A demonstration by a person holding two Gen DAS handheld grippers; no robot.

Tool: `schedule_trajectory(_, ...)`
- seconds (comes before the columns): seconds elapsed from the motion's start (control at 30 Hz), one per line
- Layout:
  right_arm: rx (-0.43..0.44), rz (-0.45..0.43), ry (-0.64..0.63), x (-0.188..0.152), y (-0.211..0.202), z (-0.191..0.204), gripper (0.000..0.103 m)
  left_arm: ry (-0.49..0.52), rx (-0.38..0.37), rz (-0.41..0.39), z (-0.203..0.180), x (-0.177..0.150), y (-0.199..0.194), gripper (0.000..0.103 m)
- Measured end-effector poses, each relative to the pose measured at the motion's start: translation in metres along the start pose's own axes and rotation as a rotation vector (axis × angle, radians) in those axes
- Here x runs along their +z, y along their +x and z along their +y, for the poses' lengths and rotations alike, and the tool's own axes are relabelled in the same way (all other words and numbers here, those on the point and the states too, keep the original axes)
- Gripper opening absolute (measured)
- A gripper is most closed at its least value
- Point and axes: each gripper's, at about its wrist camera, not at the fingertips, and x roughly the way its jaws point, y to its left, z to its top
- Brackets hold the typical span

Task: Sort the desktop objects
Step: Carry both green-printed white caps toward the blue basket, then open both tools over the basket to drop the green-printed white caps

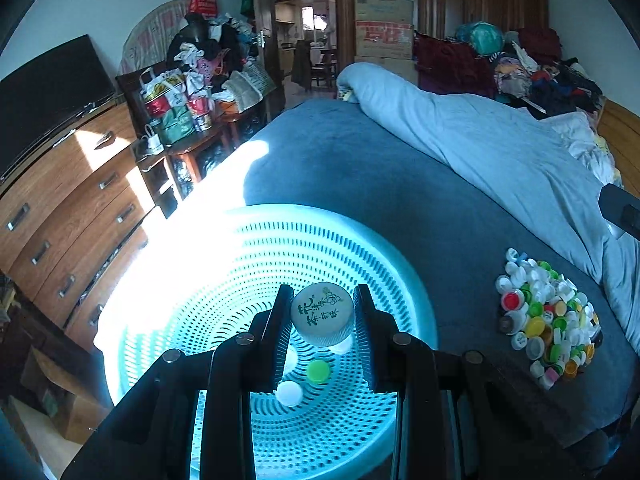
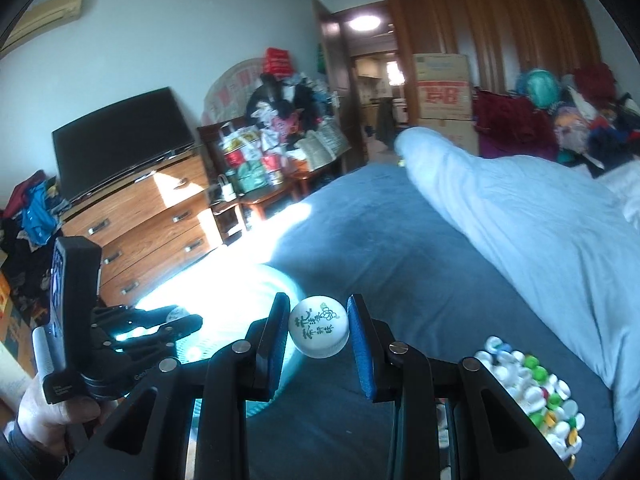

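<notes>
Both grippers carry a printed white cap. Left gripper (image 1: 323, 320): jaws narrow, clamped on the sides of a cap with green characters (image 1: 322, 314), held above the teal perforated basket (image 1: 280, 240), which already has a green cap (image 1: 319, 371) and a white cap (image 1: 289, 393) on its floor; my read is the basket is the drop bin and this cap is next to go in. Right gripper (image 2: 319, 332): jaws narrow on a second printed cap (image 2: 319, 332), pads appear to touch its rim on both sides, held over the blue bed cover (image 2: 400, 240) just short of the basket rim (image 2: 276, 280), probably queued behind the left. Unsorted cap pile (image 1: 548, 316) sits on the bed cover well to the right of the basket, so pick side and drop side stay apart. Left view alone shows the basket interior and its contents. Right view alone shows the person's hand (image 2: 52, 408) on the left gripper's handle, that gripper from the side over the basket; basket there is blown out by sunlight, contents unreadable.
</notes>
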Motion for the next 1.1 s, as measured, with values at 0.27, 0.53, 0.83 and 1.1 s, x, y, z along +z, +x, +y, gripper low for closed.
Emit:
schedule_trajectory(0.27,0.086,0.072,-0.051,0.009,0.048,0.04,0.033,-0.04,0.026,0.06,0.032,-0.008,0.02,0.026)
schedule_trajectory(0.53,0.158,0.173,-0.075,0.004,0.094,0.07,0.033,-0.068,0.051,0.128,0.058,-0.015,0.043,0.026)
schedule_trajectory(0.83,0.217,0.271,-0.089,-0.014,0.128,0.097,0.033,-0.118,0.067,0.191,0.081,-0.029,0.063,0.026)
schedule_trajectory(1.1,0.23,0.305,-0.092,-0.026,0.141,0.111,0.034,-0.128,0.059,0.218,0.08,-0.041,0.065,0.026)
